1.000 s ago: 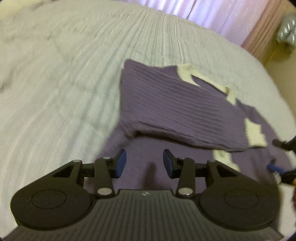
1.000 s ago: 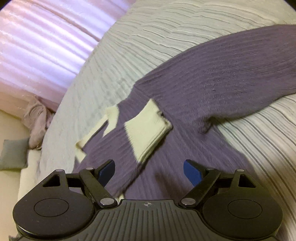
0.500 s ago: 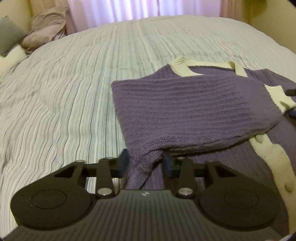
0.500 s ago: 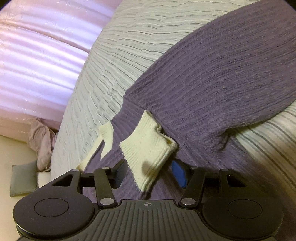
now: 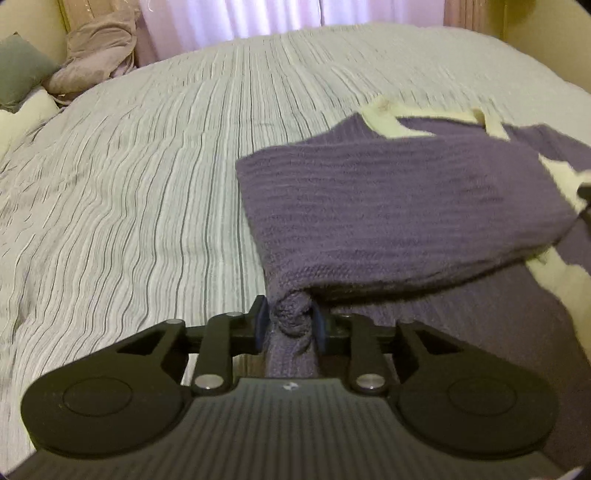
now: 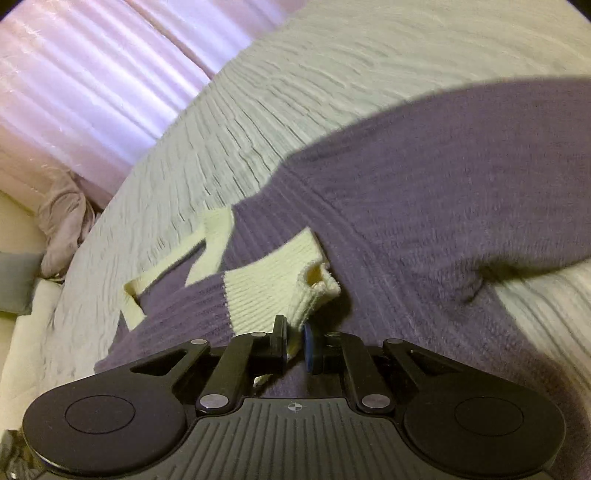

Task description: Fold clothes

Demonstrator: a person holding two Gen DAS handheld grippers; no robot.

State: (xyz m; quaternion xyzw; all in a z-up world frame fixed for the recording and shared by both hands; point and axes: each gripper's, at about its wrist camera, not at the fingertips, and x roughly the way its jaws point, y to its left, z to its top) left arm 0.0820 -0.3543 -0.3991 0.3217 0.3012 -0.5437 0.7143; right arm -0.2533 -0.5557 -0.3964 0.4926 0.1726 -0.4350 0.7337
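Observation:
A purple knit cardigan [image 5: 399,206] with cream trim lies on the striped bedspread [image 5: 147,177], one sleeve folded across its body. My left gripper [image 5: 290,325] is shut on a bunched fold of the purple knit at the near edge of that sleeve. In the right wrist view the cardigan [image 6: 424,206] fills the middle and right. My right gripper [image 6: 295,345] is shut on the edge of the cream sleeve cuff [image 6: 280,280], which is lifted slightly. The cream neckline band [image 6: 170,266] lies to the left.
Pillows [image 5: 88,51] and a grey cushion [image 5: 18,70] sit at the head of the bed, below pale curtains [image 5: 229,22]. The same pillows [image 6: 62,221] and curtains [image 6: 92,85] show in the right wrist view. Bare bedspread stretches left of the cardigan.
Both grippers went from open to shut: the left closed on the purple knit fold, the right on the cream cuff. The sleeve has lifted a little.

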